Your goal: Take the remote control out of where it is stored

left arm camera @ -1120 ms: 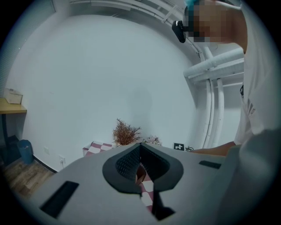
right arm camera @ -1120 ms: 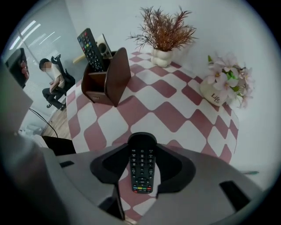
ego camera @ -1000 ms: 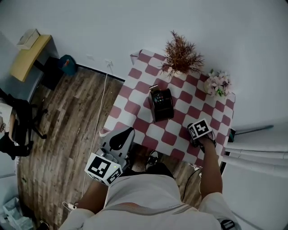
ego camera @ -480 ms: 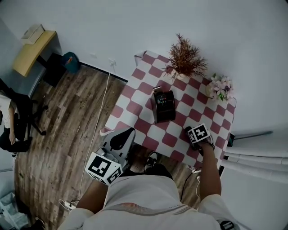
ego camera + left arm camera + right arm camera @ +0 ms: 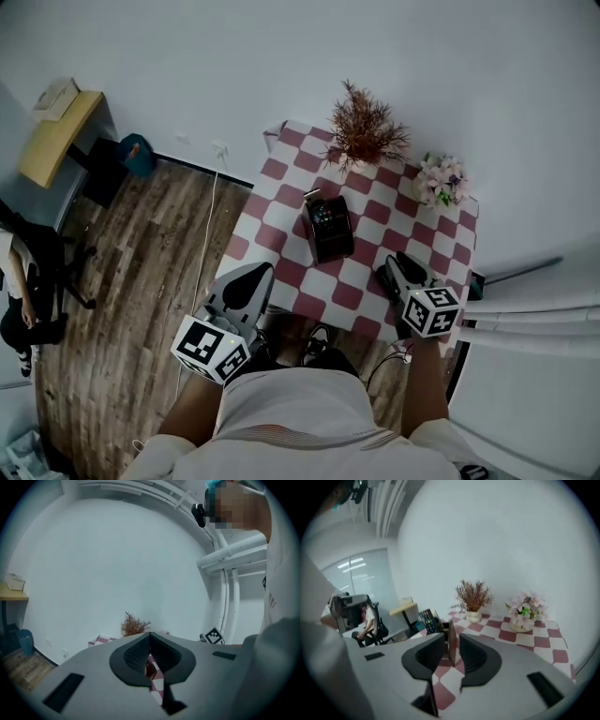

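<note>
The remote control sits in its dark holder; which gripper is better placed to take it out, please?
Right. The right gripper is over the table near the holder, its jaws closing on nothing; the left gripper hangs off the table, over the floor.

No legible text, label, brand or number anywhere

Remote control (image 5: 322, 214): buttons too small to tell from the head view; lower part hidden inside black holder (image 5: 333, 239). Table (image 5: 349, 296): near edge hidden under the person's torso (image 5: 300, 412). Seated person (image 5: 17, 300), far left: cut by frame edge.
</note>
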### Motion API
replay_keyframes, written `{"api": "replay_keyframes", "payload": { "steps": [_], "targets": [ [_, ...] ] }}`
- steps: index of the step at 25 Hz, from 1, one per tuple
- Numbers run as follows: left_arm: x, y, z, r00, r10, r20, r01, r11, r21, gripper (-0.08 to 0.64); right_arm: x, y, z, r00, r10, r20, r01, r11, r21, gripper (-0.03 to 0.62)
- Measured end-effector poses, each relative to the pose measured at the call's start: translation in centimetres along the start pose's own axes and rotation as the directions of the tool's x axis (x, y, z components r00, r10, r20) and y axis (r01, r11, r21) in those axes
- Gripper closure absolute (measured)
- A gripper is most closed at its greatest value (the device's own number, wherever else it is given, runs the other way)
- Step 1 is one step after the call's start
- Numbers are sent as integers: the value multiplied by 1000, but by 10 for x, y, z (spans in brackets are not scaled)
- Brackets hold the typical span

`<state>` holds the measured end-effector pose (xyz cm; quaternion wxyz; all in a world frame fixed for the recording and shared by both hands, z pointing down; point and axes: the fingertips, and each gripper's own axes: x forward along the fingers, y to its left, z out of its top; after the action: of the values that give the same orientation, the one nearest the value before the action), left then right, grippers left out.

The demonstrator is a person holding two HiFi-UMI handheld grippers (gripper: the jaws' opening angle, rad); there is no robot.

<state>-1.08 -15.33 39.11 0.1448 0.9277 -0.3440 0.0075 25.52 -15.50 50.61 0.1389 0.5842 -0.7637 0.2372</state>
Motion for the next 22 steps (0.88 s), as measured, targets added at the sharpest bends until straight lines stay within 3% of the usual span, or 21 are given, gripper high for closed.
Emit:
{"api": "replay_keyframes", "payload": {
  "steps": [4, 10, 15, 22],
  "targets": [
    [-1, 5, 11, 1000, -8, 12, 8, 1000, 19, 555, -23, 37, 35, 978, 9, 208, -7, 1000, -10, 533],
    [-7, 10, 22, 999, -7, 38, 6, 999, 49, 554, -50, 91, 82, 909, 92, 407, -77, 996, -54, 552],
    [-13, 16, 28, 999, -19, 50, 16, 997, 76, 555, -52, 119, 96, 900, 107, 423, -40, 986, -163, 554],
    [-14, 20, 30, 998, -20, 55, 16, 997, 76, 555, -44, 125, 91, 909, 103, 403, -37, 985, -169, 552]
  ]
}}
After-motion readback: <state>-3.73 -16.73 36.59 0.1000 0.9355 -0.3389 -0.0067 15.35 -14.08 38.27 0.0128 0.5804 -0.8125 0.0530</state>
